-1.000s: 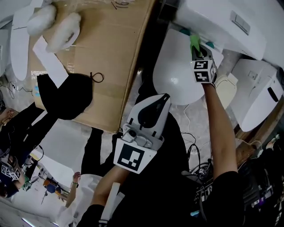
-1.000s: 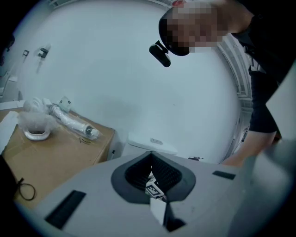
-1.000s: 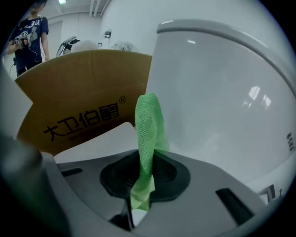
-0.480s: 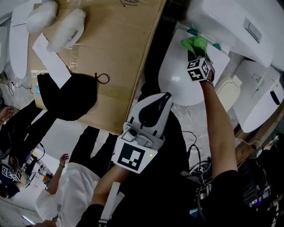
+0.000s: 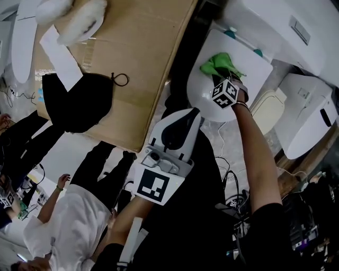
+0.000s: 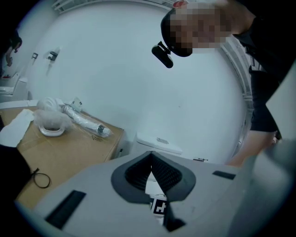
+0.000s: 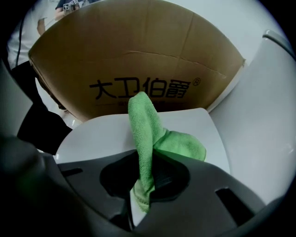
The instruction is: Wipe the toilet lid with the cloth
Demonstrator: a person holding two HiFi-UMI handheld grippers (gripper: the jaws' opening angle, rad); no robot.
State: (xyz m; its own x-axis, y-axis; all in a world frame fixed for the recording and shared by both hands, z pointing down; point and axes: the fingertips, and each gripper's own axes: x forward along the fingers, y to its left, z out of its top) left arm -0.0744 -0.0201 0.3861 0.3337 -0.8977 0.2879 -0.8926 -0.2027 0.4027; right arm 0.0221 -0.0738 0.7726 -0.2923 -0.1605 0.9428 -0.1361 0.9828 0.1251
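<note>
A green cloth (image 5: 219, 64) (image 7: 149, 141) lies on the white toilet lid (image 5: 204, 98) (image 7: 101, 134). My right gripper (image 5: 222, 79) (image 7: 144, 178) is shut on the cloth and presses it onto the lid's far half, near the cistern (image 5: 275, 26). Part of the cloth stands up in a fold between the jaws, the rest spreads on the lid to the right. My left gripper (image 5: 183, 124) (image 6: 151, 178) hangs shut and empty in front of my body, off the toilet, pointing toward the wall.
A large cardboard box (image 5: 127, 63) (image 7: 138, 65) stands close on the lid's left, with wrapped parts (image 5: 79, 16) and a black cloth (image 5: 77, 103) on it. More white toilets (image 5: 307, 116) stand at right. People (image 5: 69, 211) stand at lower left; cables (image 5: 233, 201) lie on the floor.
My right gripper has dragged the green cloth from the lid's back edge by the cistern toward the left and nearer part of the lid. The left gripper has barely moved.
</note>
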